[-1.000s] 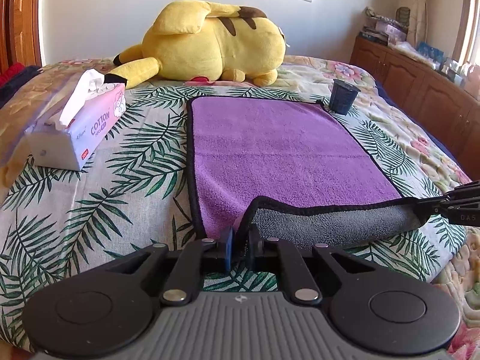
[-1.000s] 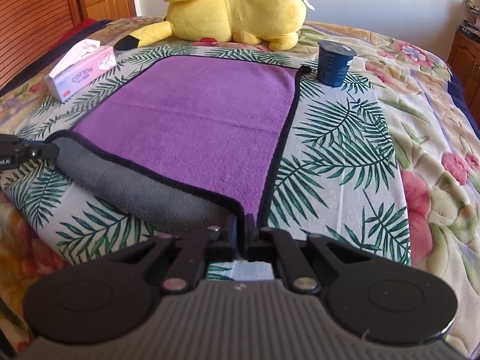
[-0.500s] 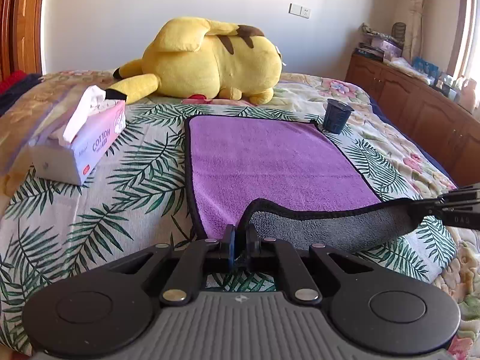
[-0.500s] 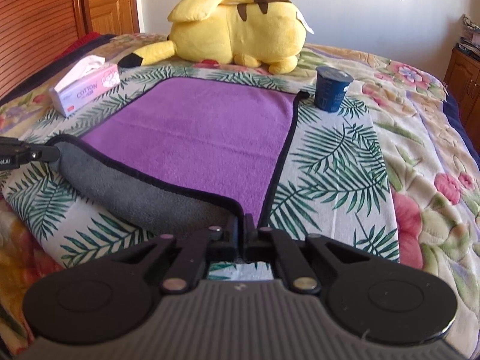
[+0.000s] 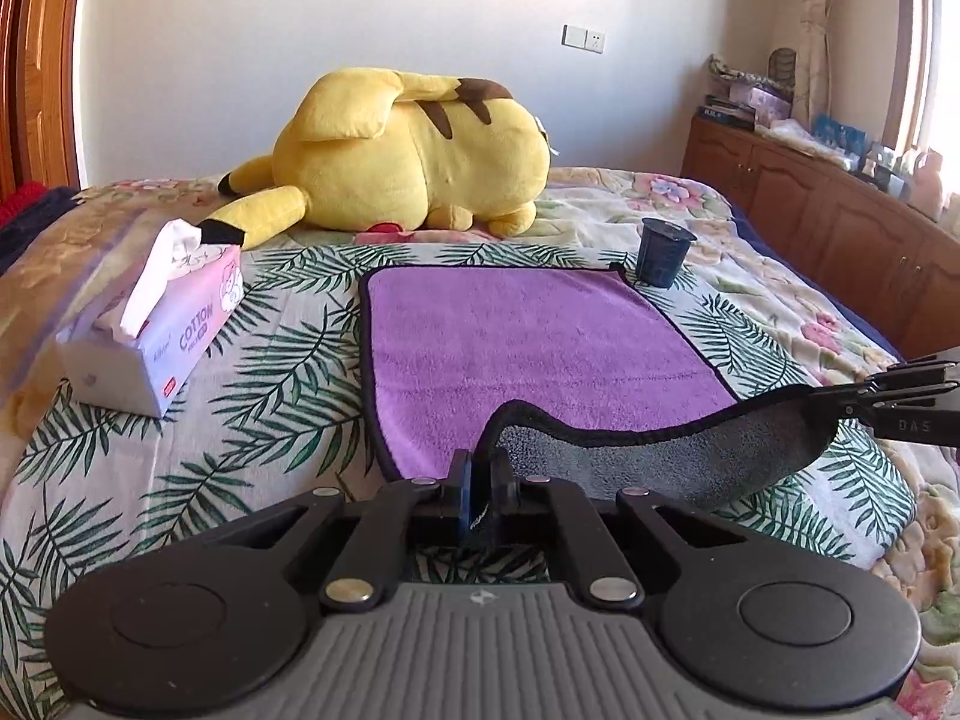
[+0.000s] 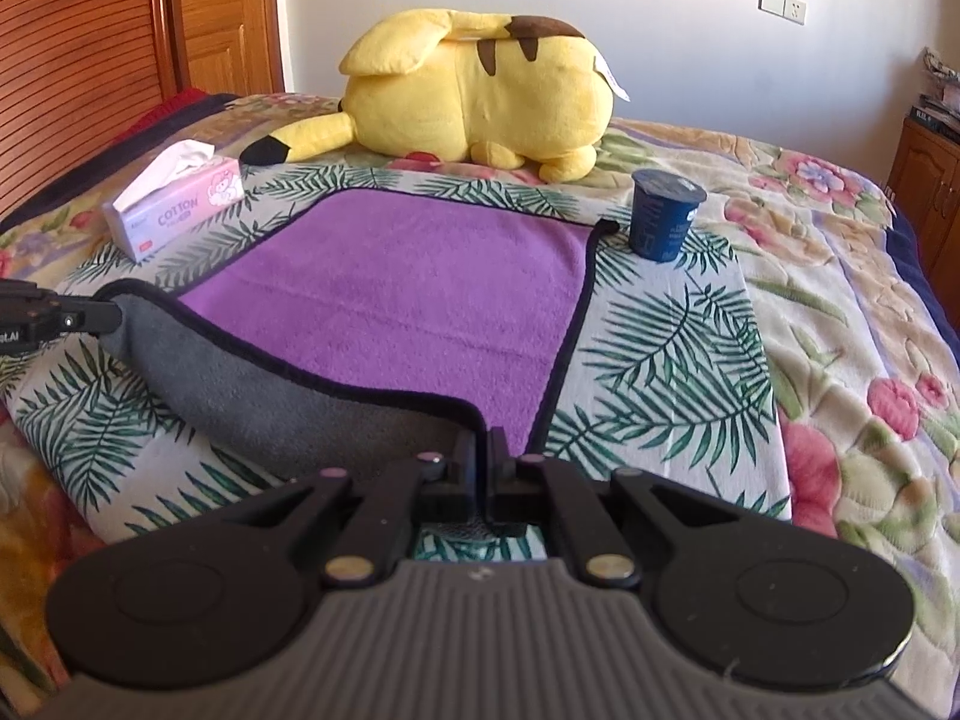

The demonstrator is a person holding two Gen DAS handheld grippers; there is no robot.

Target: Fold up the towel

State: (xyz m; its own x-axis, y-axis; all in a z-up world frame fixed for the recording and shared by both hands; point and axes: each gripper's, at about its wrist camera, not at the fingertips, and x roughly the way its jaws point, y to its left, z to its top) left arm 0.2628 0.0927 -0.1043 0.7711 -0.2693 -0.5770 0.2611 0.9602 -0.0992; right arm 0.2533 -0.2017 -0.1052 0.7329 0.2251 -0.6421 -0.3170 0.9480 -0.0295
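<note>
A purple towel with a black hem and grey underside lies spread on the leaf-print bedspread; it also shows in the right wrist view. My left gripper is shut on the towel's near left corner. My right gripper is shut on the near right corner. Both corners are lifted off the bed, so the near edge hangs between them and shows its grey side. The right gripper also shows at the right edge of the left wrist view. The left gripper also shows at the left edge of the right wrist view.
A yellow plush toy lies beyond the towel's far edge. A dark blue cup stands at the towel's far right corner. A pink tissue box sits on the bed to the left. Wooden cabinets line the right side.
Both grippers have risen with the towel's near corners. The near edge has lifted higher off the bed and more of the room shows above the plush toy.
</note>
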